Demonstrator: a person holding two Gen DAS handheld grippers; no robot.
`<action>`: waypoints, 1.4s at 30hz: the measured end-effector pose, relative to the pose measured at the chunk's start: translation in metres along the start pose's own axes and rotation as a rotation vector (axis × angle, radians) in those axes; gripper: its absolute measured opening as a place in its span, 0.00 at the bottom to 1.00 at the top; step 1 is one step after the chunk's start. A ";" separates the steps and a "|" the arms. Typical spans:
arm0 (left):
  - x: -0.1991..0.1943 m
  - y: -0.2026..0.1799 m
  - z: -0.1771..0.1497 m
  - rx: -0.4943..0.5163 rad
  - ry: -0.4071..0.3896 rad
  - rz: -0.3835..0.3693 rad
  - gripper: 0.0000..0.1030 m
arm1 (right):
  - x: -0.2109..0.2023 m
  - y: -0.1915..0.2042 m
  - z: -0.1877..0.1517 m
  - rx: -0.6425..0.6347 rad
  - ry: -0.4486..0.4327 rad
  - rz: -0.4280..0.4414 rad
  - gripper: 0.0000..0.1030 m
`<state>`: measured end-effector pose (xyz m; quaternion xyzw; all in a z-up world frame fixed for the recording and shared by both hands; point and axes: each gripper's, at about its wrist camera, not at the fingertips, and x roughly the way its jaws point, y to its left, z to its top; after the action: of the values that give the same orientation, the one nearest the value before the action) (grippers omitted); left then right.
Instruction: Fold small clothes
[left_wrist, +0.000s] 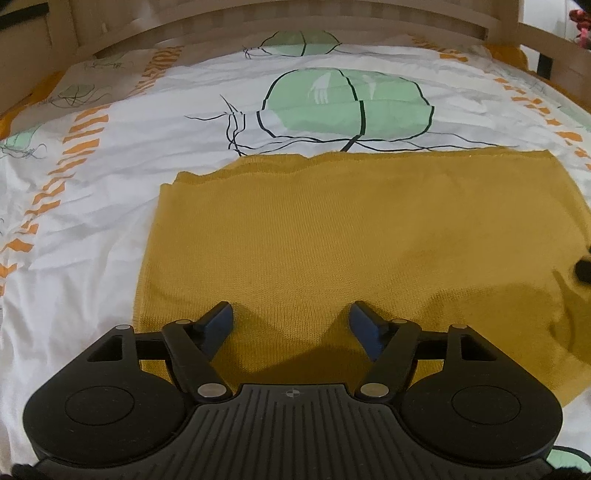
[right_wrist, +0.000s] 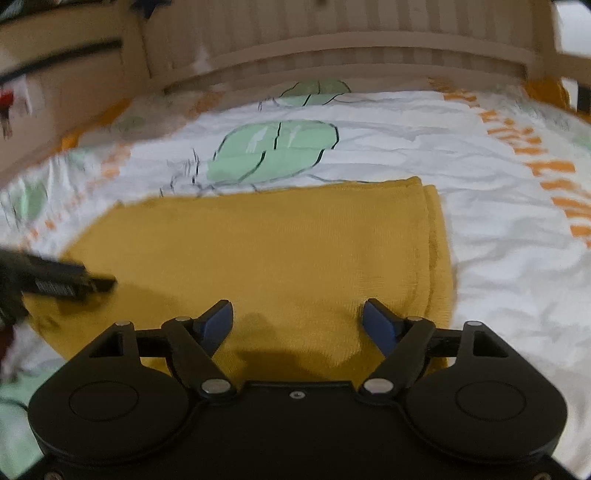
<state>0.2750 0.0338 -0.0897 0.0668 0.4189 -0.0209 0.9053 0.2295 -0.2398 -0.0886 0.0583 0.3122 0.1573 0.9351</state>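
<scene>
Both the left gripper (left_wrist: 291, 319) and the right gripper (right_wrist: 297, 319) hang with jaws apart and nothing between them over the near edge of the mustard knit garment (left_wrist: 351, 236) — folded flat on the white patterned bedcover (left_wrist: 92, 206) — with the wooden headboard (left_wrist: 295, 22) beyond.

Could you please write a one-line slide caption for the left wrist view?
Open left tool poised over the near edge of a folded mustard-yellow knitted garment on a white patterned bedsheet.
</scene>
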 end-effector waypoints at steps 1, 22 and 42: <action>0.000 -0.001 0.000 -0.001 0.000 0.003 0.68 | -0.003 -0.004 0.003 0.039 -0.011 0.018 0.77; 0.001 -0.004 0.002 -0.004 0.016 0.033 0.68 | -0.002 -0.069 0.046 0.448 0.097 0.028 0.97; -0.014 -0.002 0.041 -0.127 0.025 -0.070 0.66 | 0.015 -0.108 0.027 0.455 0.140 0.186 1.00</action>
<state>0.2964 0.0258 -0.0527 -0.0051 0.4326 -0.0250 0.9012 0.2850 -0.3370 -0.0984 0.2848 0.3969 0.1720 0.8554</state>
